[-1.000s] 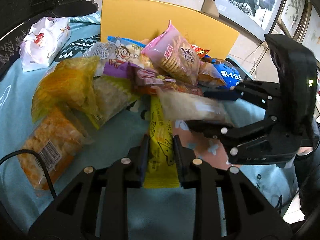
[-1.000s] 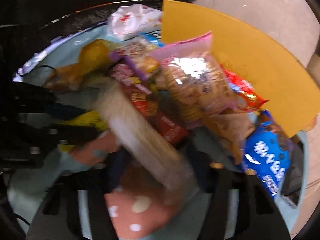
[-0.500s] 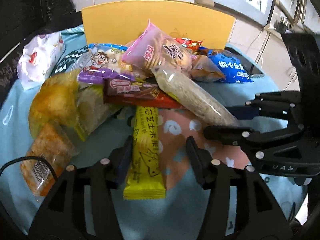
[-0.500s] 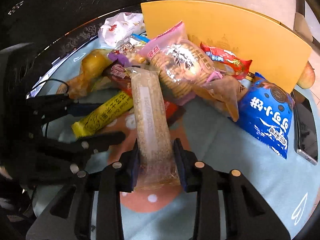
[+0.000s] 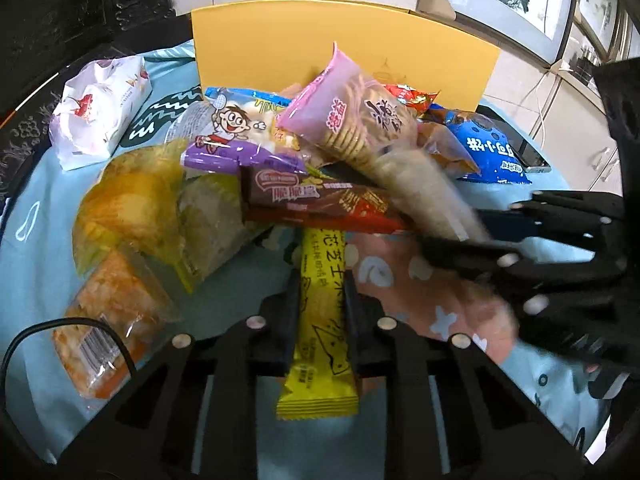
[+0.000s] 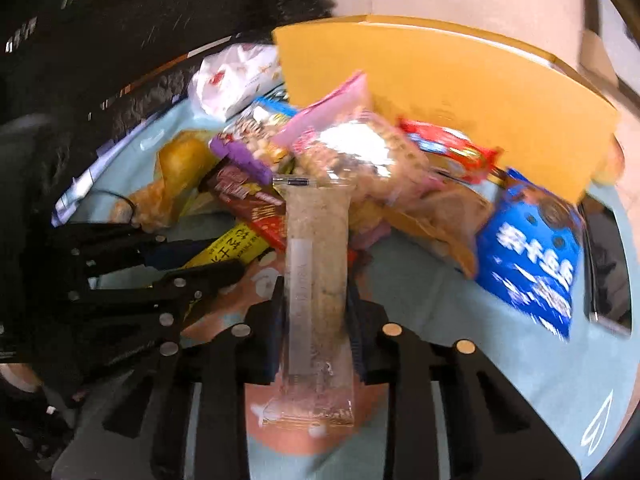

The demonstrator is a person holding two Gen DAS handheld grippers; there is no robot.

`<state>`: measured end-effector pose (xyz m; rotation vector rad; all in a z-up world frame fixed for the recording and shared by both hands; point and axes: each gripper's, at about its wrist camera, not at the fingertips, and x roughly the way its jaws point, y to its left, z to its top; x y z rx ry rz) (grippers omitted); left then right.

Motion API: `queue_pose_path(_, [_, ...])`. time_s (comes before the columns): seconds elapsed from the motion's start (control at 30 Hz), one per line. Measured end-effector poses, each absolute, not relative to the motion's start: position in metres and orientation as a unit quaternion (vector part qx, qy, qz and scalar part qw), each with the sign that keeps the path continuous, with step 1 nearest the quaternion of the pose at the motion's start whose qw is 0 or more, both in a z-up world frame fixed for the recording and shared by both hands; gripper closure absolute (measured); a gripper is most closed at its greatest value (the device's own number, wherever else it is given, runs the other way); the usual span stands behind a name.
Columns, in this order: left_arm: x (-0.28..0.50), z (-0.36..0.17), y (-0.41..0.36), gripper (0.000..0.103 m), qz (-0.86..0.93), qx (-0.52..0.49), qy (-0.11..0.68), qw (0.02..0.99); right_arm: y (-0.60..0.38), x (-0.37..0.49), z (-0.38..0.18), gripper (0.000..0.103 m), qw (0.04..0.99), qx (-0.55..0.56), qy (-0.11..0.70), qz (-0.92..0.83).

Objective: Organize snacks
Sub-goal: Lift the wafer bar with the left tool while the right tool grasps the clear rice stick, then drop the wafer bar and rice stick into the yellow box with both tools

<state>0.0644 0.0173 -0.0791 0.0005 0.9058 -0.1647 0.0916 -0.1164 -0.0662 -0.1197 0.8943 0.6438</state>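
Trouble could start on the left, where the left gripper [image 5: 320, 308] is clenched on the yellow snack bar [image 5: 320, 312]. The bar's far end is tucked under the brown wafer packet [image 5: 320, 204], so I'd judge that pulling it out could drag that packet and tip the pink biscuit bag [image 5: 352, 120] leaning on the heap above. Further right, the right gripper [image 6: 316, 316] has its jaws closing on the clear grain bar [image 6: 316, 248], pads already pressing its sides. That wrapper looks slick and long, and its far end touches the pile, so it might slip or swing. The two grippers sit just beside each other and could knock together. Behind the heap the yellow box [image 5: 344, 44] shows only its wall; its inside is hidden. Much of the right wrist view is smeared, and the blue cookie pack [image 6: 532, 256] is unreadable there.
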Motion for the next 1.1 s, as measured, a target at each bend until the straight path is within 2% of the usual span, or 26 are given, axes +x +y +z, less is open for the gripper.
queue_pose_path(0.3, [0.032,-0.032,0.014,0.083,-0.102,0.007,0.387,0.916,-0.168,0.079,-0.035,0.075,0.868,0.042,0.389,0.307])
queue_pose_path(0.6, [0.021,0.014,0.013,0.083,-0.091,0.000,0.337,0.937,-0.191,0.078,-0.009,0.075,0.877,0.083,0.356,0.313])
queue_pose_path(0.83, [0.065,0.046,-0.001,0.083,-0.099,-0.008,0.310,0.945,-0.203,0.096,0.029,0.075,0.900,0.092,0.310,0.292])
queue_pose_path(1.1, [0.161,0.083,-0.008,0.083,-0.062,-0.023,0.281,0.957,-0.202,0.164,0.068,0.075,0.927,0.073,0.270,0.250])
